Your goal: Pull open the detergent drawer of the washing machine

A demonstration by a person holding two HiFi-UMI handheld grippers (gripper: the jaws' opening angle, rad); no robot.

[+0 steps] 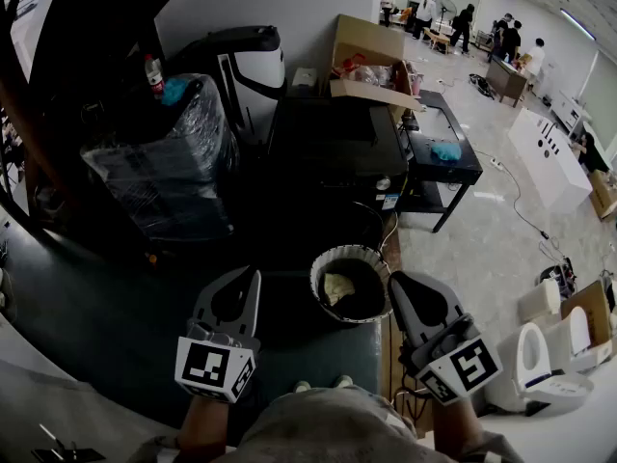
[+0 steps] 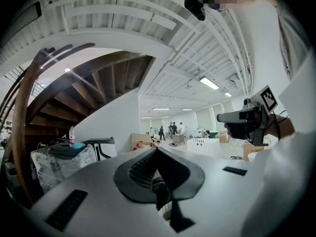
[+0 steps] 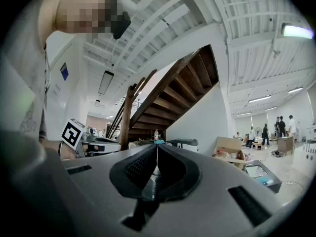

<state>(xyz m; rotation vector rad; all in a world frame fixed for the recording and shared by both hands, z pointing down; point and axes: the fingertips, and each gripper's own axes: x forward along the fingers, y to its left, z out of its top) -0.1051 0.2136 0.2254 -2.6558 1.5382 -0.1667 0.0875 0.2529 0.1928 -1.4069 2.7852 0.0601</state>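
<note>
None of the three views shows the washing machine or its detergent drawer.
Its place cannot be told from here. The left gripper point(image 2: 157, 148) and right gripper point(image 3: 157, 146) are held level at the person's waist, each with its jaws pressed together on nothing. Likely trouble: setting off toward an unseen target could knock the lined waste bin point(image 1: 347, 251) just ahead between them, and closed jaws would only bump a drawer front. Only the head view shows that bin; the gripper views look over it to the wooden staircase point(image 3: 173, 93).
</note>
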